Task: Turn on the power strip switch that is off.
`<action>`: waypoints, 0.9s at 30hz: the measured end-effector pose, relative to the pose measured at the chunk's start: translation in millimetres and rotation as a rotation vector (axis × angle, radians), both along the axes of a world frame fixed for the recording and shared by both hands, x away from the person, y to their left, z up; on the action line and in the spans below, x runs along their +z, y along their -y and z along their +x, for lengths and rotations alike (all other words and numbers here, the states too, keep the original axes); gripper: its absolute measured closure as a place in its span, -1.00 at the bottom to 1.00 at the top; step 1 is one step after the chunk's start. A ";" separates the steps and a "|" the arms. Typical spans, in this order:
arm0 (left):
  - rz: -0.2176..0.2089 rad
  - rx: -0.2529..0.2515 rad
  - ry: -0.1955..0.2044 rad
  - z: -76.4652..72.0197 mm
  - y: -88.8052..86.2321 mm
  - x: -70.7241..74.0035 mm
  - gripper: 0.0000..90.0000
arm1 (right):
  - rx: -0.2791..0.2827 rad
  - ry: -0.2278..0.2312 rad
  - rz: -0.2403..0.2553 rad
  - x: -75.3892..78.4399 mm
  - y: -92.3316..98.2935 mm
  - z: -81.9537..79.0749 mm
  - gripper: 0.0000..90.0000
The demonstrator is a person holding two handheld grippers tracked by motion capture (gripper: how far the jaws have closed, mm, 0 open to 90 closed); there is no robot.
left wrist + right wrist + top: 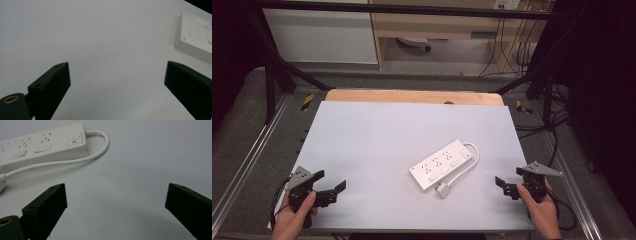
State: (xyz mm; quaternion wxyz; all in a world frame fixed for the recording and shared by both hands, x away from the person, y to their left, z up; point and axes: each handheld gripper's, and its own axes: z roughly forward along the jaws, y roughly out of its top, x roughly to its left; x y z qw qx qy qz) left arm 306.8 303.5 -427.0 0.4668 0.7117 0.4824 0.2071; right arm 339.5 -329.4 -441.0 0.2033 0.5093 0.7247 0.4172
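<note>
Two grippers sit low at the near edge of the counter (377, 130), one at each corner, and we see both with nothing between their jaws. Our left gripper (331, 184) is held in the person's left hand (294, 215) near the front left corner; in the left gripper view its two black jaws stand wide apart over bare white surface, so it is released. Our right gripper (503, 186) is held in the right hand (542, 207) near the front right corner, and in the right gripper view its jaws are likewise spread wide and grasp nothing.

Between them, a little right of the counter's middle, lies a white power strip (441, 163), set diagonally with its switch end pointing toward the far right. We see several sockets on its top face, and in the right gripper view a rocker switch (73, 139) with a small red mark sits at the end where the cable leaves. The white cable (468, 162) loops out of that end, bends back along the strip's near side, and ends in a plug (443, 190) lying on the counter just beside the strip's near end. Both grippers are well apart from the strip, the right one somewhat nearer to it.
</note>
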 end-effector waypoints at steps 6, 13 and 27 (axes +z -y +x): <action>0.001 -0.001 0.000 0.2 0.1 -0.3 -0.85 | 0.005 -0.020 -0.004 2.1 -0.9 0.1 -0.88; 0.007 -0.003 -0.003 0.3 0.2 -0.4 -0.85 | 0.010 -0.015 -0.004 4.5 -0.5 0.0 -0.88; 0.011 -0.001 -0.006 0.6 0.1 -1.2 -0.85 | 0.024 -0.022 0.049 20.6 -1.6 3.5 -0.88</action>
